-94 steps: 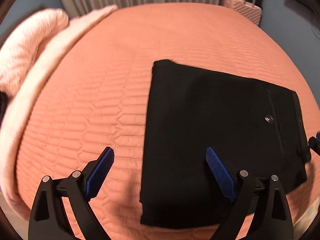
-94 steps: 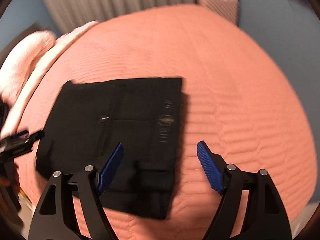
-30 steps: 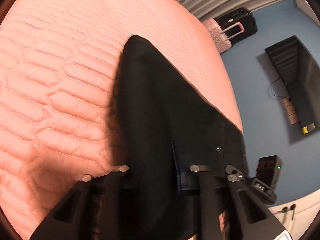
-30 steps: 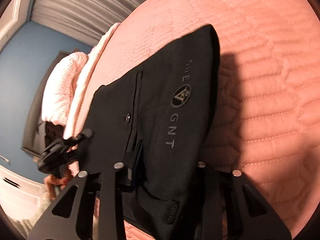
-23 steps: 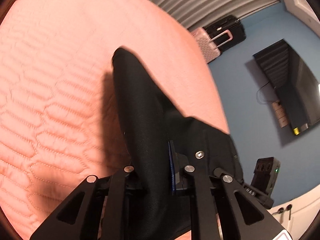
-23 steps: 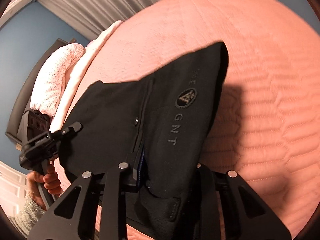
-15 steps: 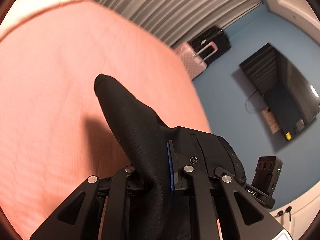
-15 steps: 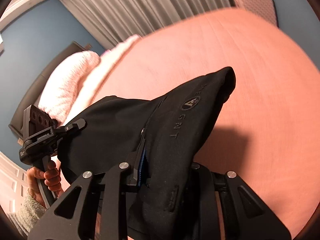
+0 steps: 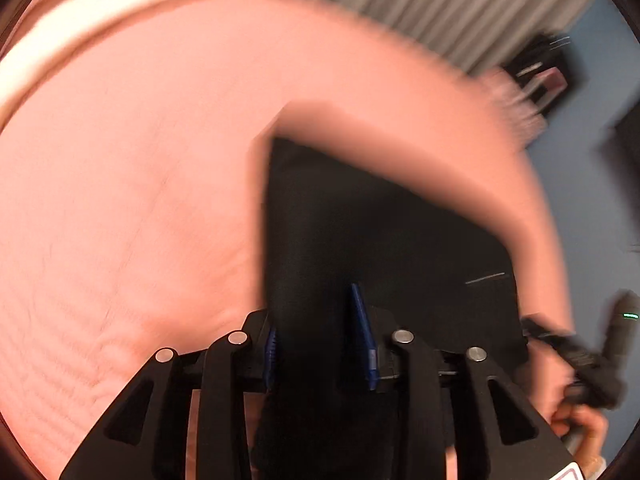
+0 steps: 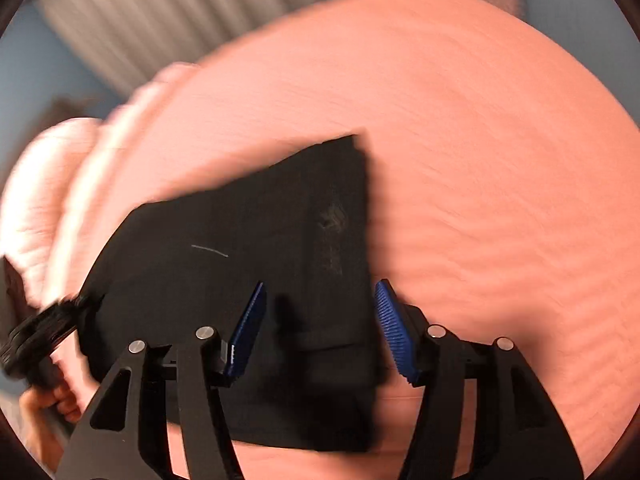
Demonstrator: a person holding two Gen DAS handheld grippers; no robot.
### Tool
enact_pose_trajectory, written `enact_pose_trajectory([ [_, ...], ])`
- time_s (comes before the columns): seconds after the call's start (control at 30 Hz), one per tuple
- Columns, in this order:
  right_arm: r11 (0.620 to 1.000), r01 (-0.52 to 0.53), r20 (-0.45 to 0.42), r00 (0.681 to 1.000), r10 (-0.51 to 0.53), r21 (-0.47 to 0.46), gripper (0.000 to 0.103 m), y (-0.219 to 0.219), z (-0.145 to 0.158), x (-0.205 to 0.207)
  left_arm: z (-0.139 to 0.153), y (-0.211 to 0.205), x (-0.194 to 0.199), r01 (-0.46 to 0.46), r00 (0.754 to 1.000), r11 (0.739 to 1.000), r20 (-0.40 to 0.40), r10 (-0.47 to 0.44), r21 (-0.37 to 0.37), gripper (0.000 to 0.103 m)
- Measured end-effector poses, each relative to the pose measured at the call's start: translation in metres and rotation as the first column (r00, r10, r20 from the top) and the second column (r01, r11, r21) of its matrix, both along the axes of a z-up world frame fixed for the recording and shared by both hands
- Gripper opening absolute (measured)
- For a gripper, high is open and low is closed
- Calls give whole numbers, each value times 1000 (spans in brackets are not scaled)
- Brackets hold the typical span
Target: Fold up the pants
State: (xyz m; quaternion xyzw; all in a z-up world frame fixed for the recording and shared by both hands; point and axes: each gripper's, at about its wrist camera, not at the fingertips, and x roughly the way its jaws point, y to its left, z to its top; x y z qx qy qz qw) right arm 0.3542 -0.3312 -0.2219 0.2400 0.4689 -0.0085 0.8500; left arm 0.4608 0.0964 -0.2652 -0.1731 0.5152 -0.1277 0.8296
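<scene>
The black pants (image 9: 384,232) lie folded in a flat rectangle on the salmon quilted bed (image 9: 120,200); both views are blurred by motion. My left gripper (image 9: 316,344) is at the pants' near left corner. Its jaws are opening, and a ridge of black cloth still runs between the blue pads (image 9: 362,336), loose from the right one. My right gripper (image 10: 320,332) hangs over the near right corner of the pants (image 10: 240,248). Its jaws are opening wide, and the cloth lies flat below without touching the pads (image 10: 394,332). A pale logo (image 10: 332,216) shows on the top layer.
White and pink pillows (image 10: 40,184) lie at the left end of the bed. Grey curtains (image 10: 140,20) hang behind it, and suitcases (image 9: 540,76) stand by the blue wall. A person's hand (image 9: 580,424) holds the right gripper's handle.
Both grippers were shut on the lifted, bunched pants. The pants have since swung forward and dropped flat on the bed, and both pairs of jaws have spread apart.
</scene>
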Motion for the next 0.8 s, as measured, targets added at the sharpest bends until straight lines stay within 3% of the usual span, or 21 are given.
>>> enact_pose_trajectory([
  [0.03, 1000, 25, 24, 999, -26, 15, 57, -7, 2, -12, -1, 10, -7, -32, 999, 999, 32, 33, -34, 36],
  [0.07, 999, 47, 44, 998, -47, -20, 58, -12, 7, -27, 3, 20, -16, -80, 994, 997, 76, 81, -20, 38],
  [0.1, 995, 49, 63, 997, -44, -82, 59, -12, 15, -42, 13, 30, -28, -141, 982, 989, 135, 134, 45, 45],
  [0.17, 979, 39, 99, 995, -19, -199, 59, -3, 32, -59, 34, 34, -44, -183, 964, 971, 220, 147, 153, 45],
  [0.27, 946, -14, 150, 987, 66, -324, 59, 29, 63, -72, 71, 6, -66, -164, 947, 922, 317, 48, 350, 45],
  [0.3, 939, -55, 152, 982, 112, -340, 59, 46, 71, -68, 82, -16, -73, -129, 943, 896, 331, -21, 425, 49],
  [0.33, 937, -77, 149, 980, 135, -341, 59, 60, 77, -62, 85, -29, -80, -110, 940, 875, 336, -63, 472, 60],
  [0.4, 926, -137, 125, 973, 192, -353, 58, 84, 75, -50, 86, -65, -88, -63, 934, 832, 326, -146, 551, 71],
  [0.43, 912, -165, 100, 971, 217, -376, 56, 96, 68, -41, 83, -87, -92, -28, 930, 807, 311, -195, 590, 71],
  [0.5, 894, -198, 24, 974, 226, -401, 51, 103, 47, -30, 68, -114, -95, 24, 936, 781, 261, -238, 624, 71],
  [0.53, 890, -219, -28, 974, 227, -401, 51, 104, 32, -23, 61, -120, -92, 43, 941, 783, 238, -240, 620, 71],
  [0.6, 874, -224, -32, 972, 233, -430, 51, 100, 19, -26, 44, -125, -85, 74, 961, 790, 167, -219, 609, 71],
  [0.67, 857, -222, -38, 972, 232, -464, 51, 100, 23, -33, 32, -118, -78, 75, 974, 824, 135, -180, 562, 72],
  [0.73, 875, -203, -26, 977, 213, -439, 51, 93, 30, -37, 32, -109, -74, 59, 981, 846, 128, -148, 530, 74],
  [0.8, 883, -189, -16, 979, 202, -430, 51, 89, 38, -43, 35, -109, -69, 51, 982, 839, 124, -140, 541, 73],
])
